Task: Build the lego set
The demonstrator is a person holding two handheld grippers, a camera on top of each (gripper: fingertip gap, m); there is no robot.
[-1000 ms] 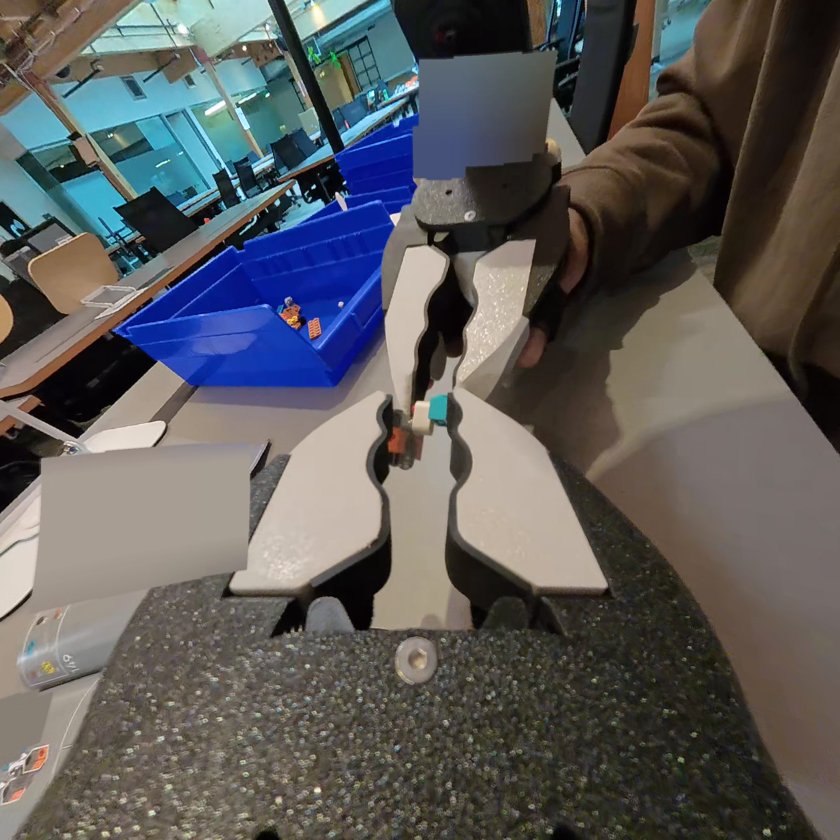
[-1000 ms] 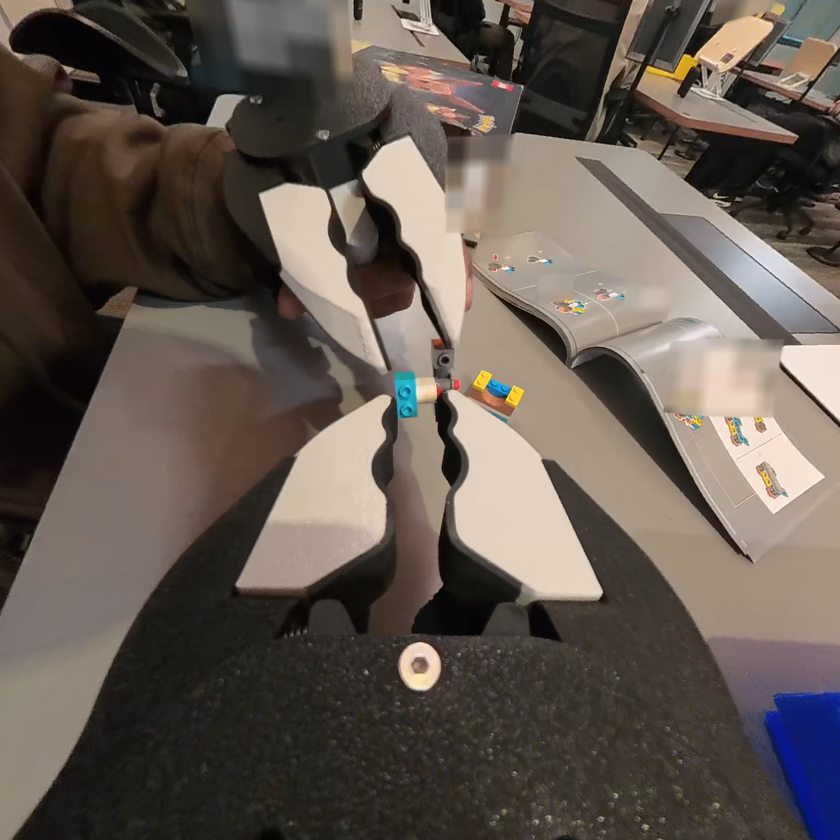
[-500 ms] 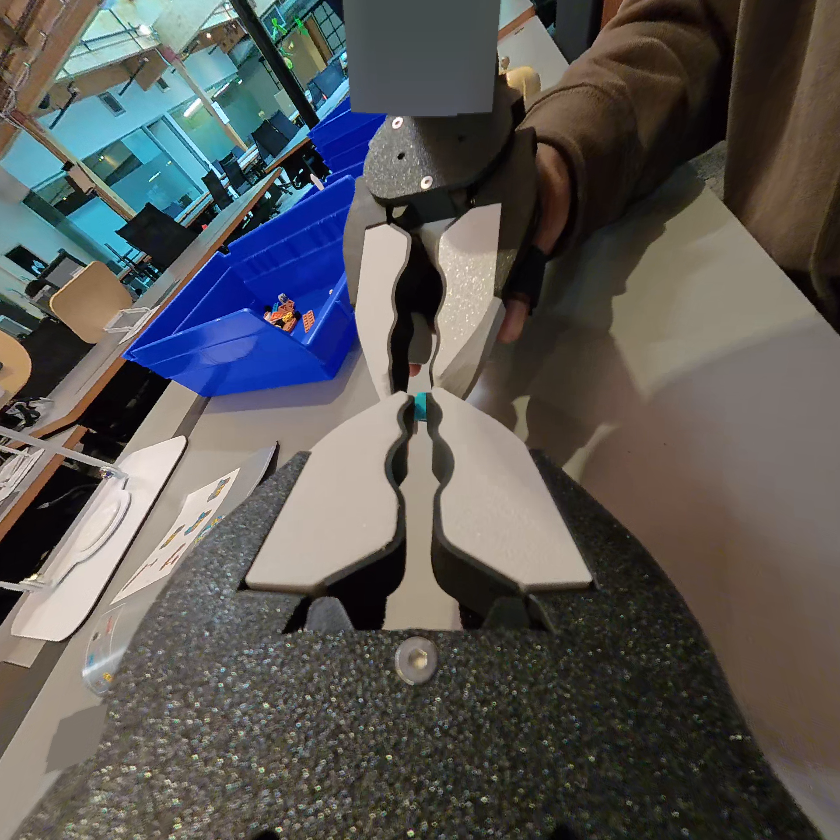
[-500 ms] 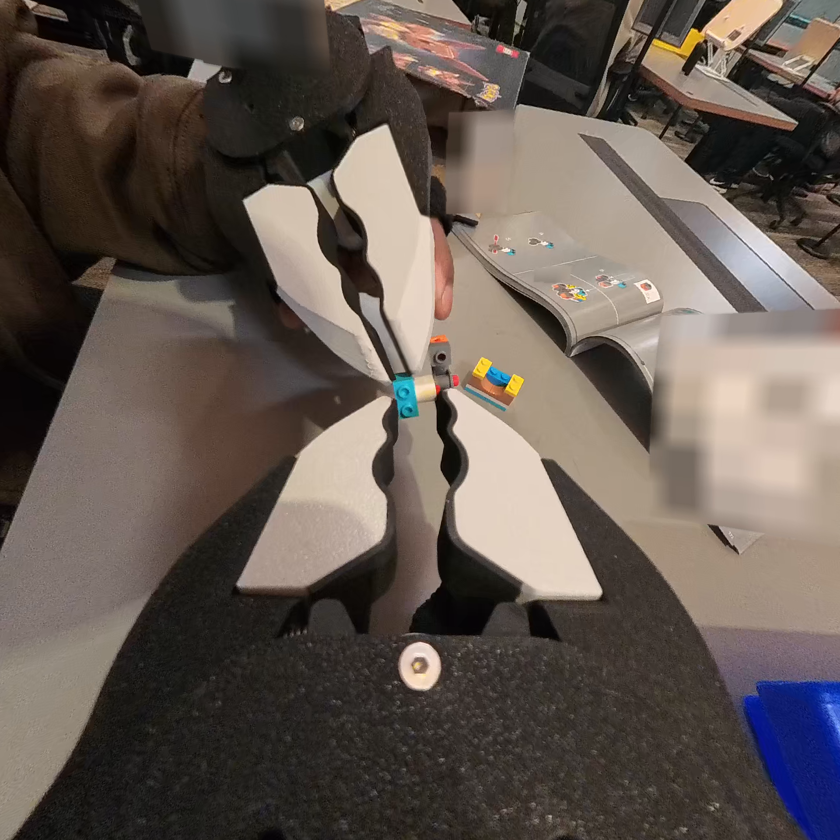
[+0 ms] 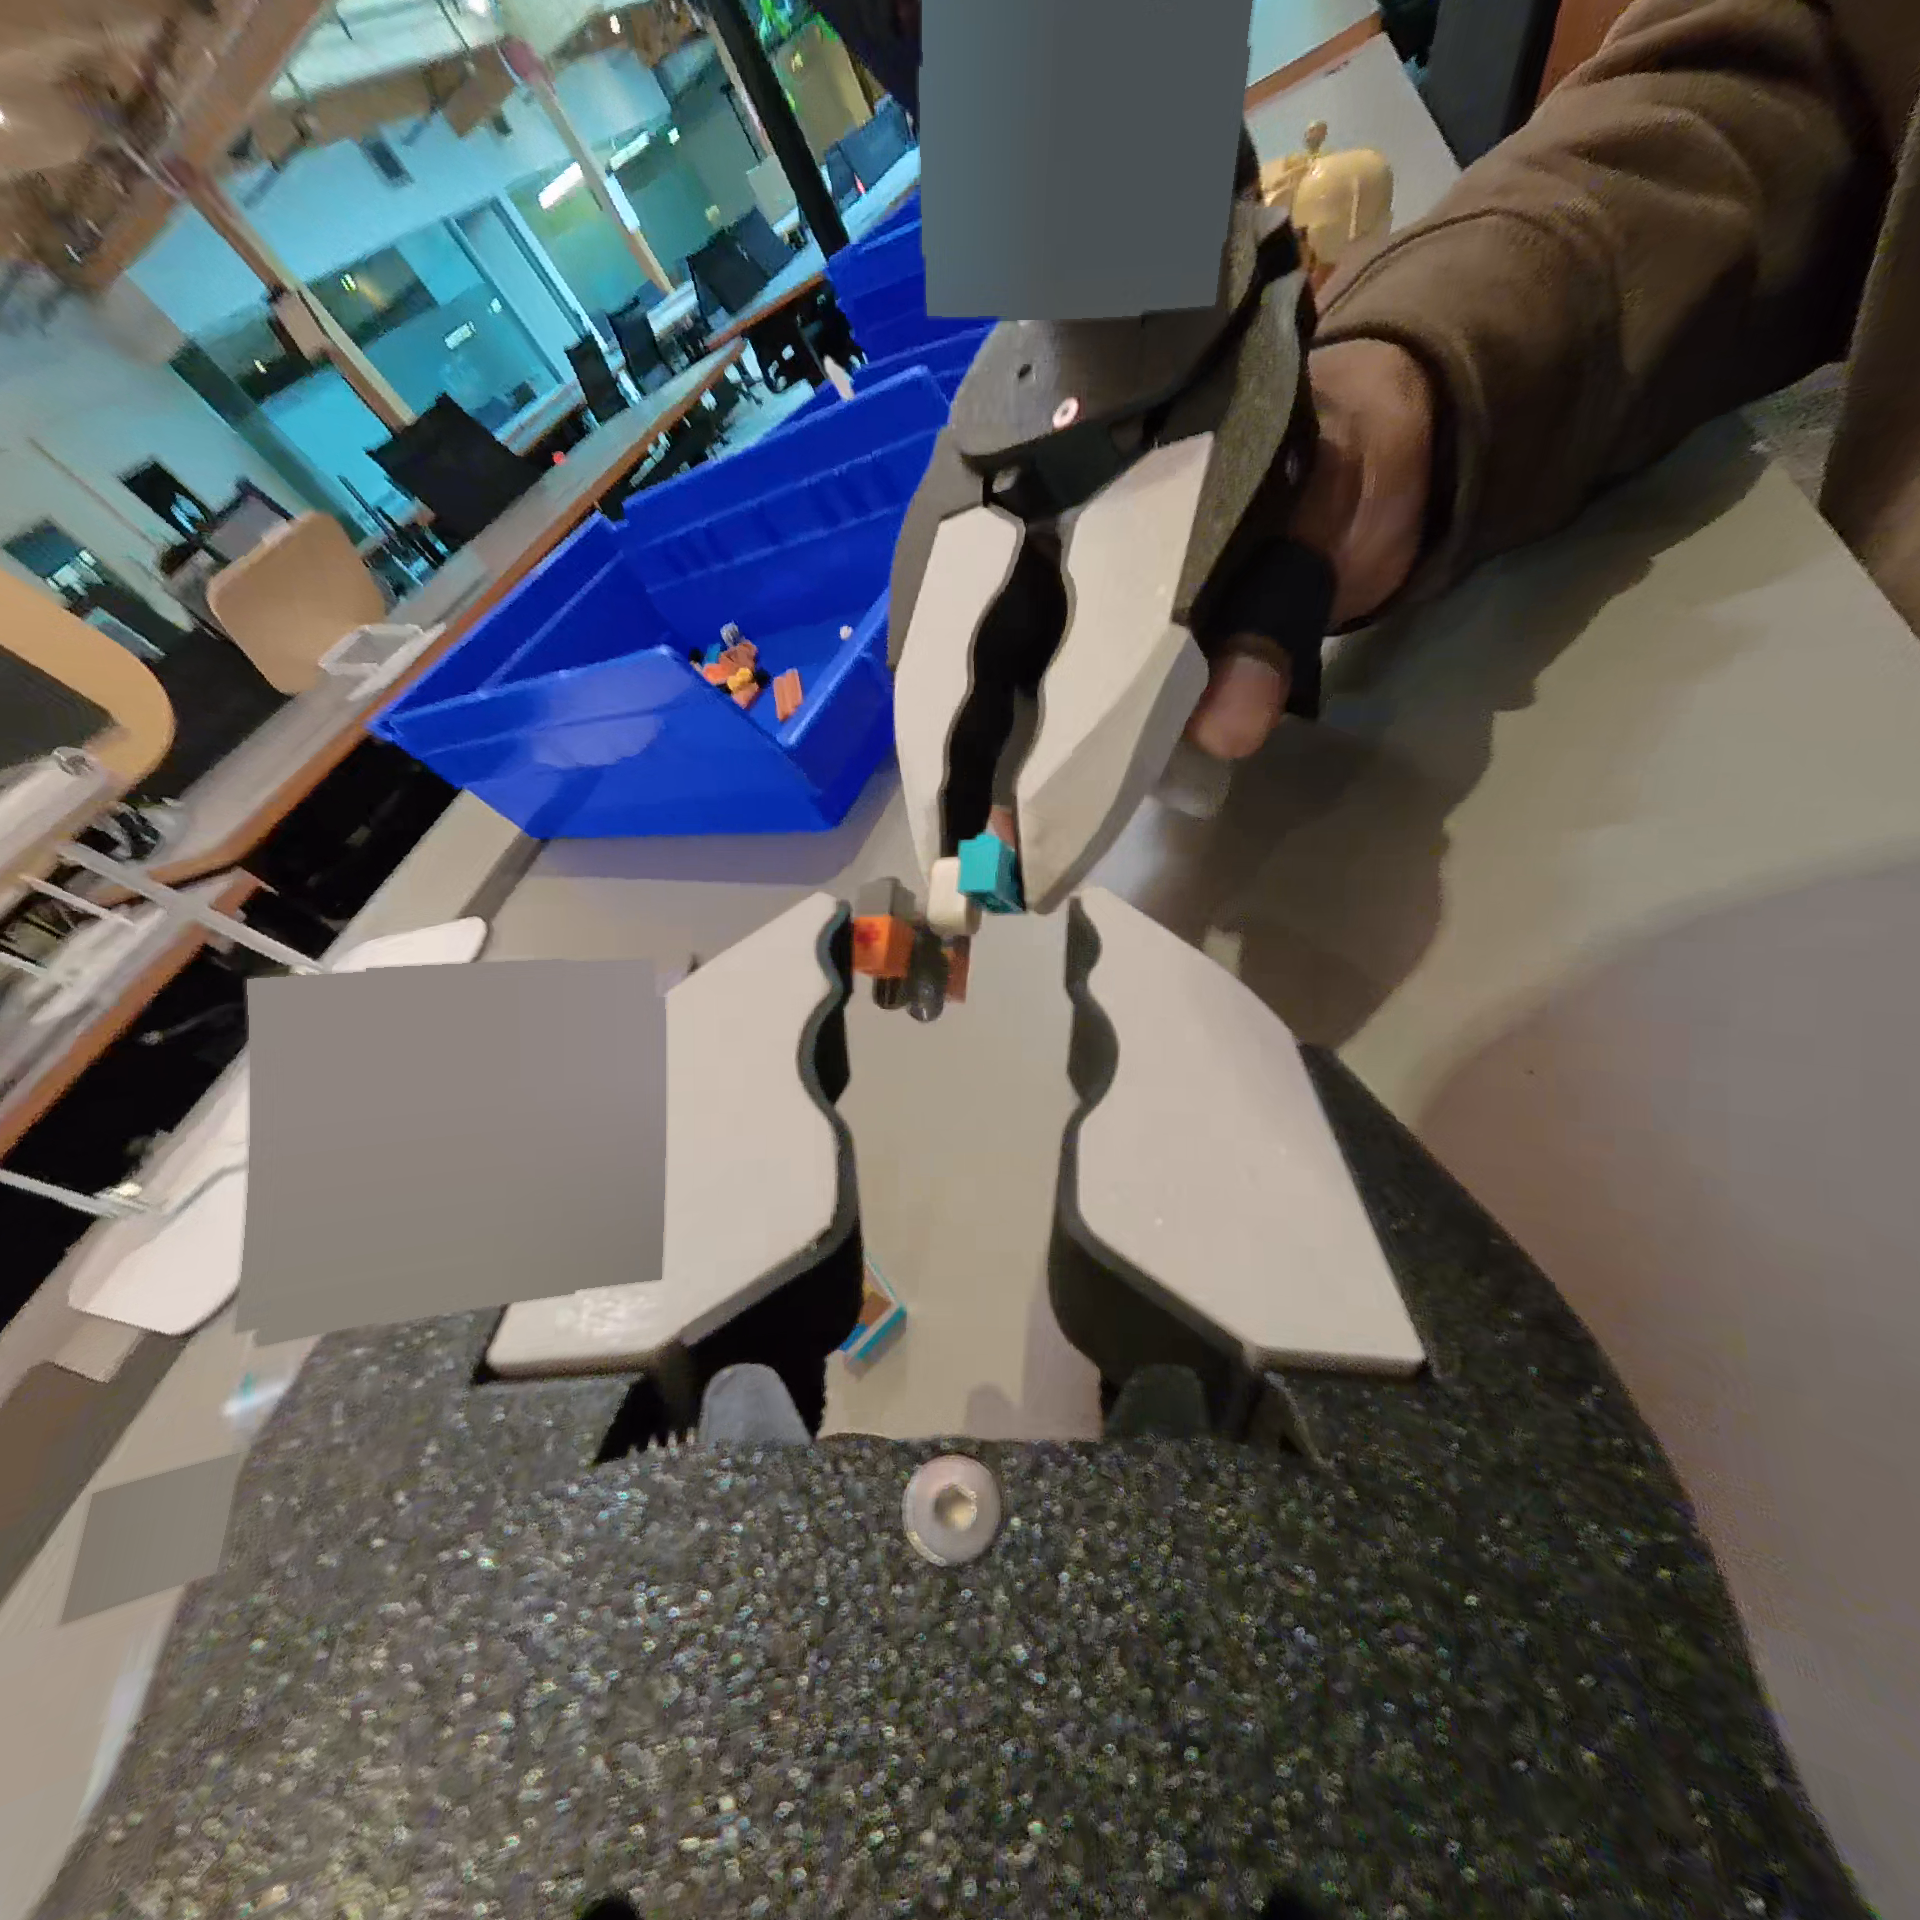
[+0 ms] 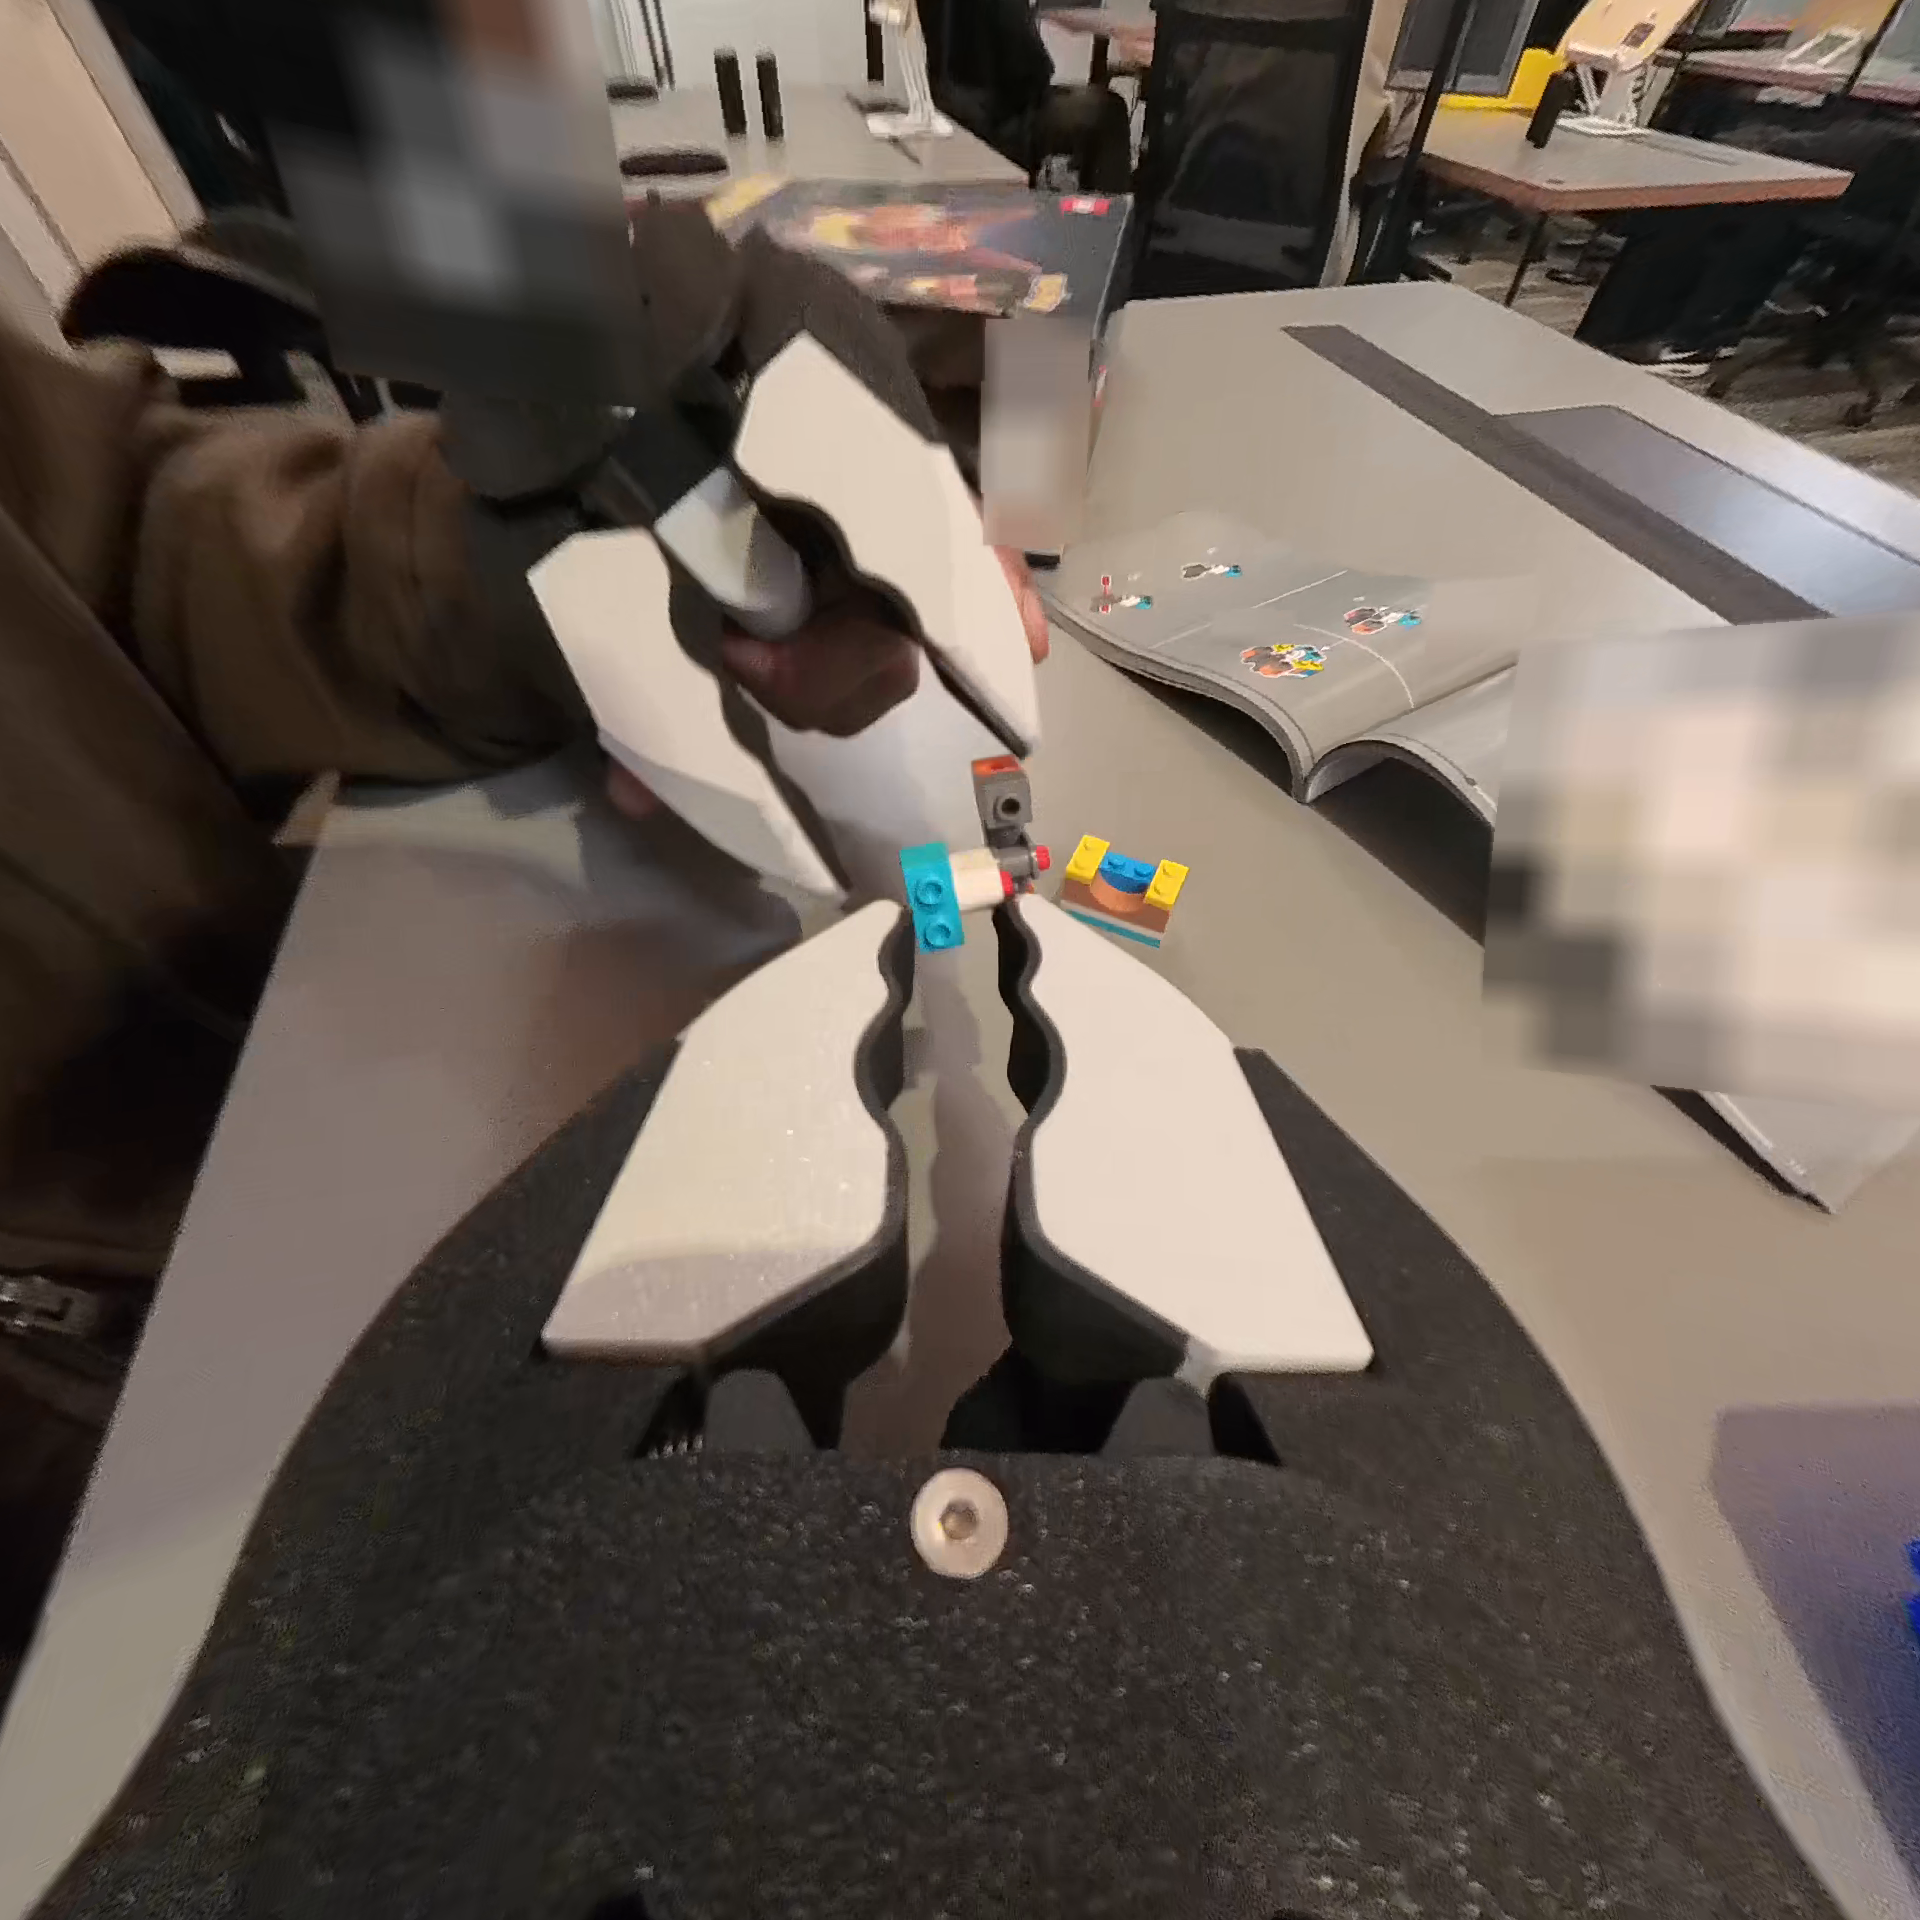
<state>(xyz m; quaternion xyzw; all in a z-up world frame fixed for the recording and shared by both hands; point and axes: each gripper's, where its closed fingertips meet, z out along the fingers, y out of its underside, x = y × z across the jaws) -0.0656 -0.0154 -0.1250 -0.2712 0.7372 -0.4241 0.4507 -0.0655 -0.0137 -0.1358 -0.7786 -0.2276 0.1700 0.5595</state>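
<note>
A small lego assembly [image 6: 971, 878] of a teal brick, a white piece, a grey piece and an orange end hangs above the grey table. My right gripper [image 6: 956, 912] is shut on its teal and white end. The left wrist view shows this too: the right gripper [image 5: 987, 883] comes down from above with the assembly [image 5: 914, 951] at its tips. My left gripper [image 5: 951, 914] is open, its jaws wide apart on either side of the orange end. A second small build [image 6: 1124, 894] of yellow, blue and brown bricks stands on the table just right of the assembly.
A blue bin [image 5: 582, 748] with several loose bricks [image 5: 743, 675] stands at the table's far side. An open instruction booklet [image 6: 1299, 644] lies to the right, a lego box [image 6: 935, 244] behind it. A person's brown sleeves reach in to both grippers. The grippers are tip to tip, or close to it.
My left gripper was nearly shut around the assembly half a second ago and has now opened wide. The right gripper keeps its hold on the teal end.
</note>
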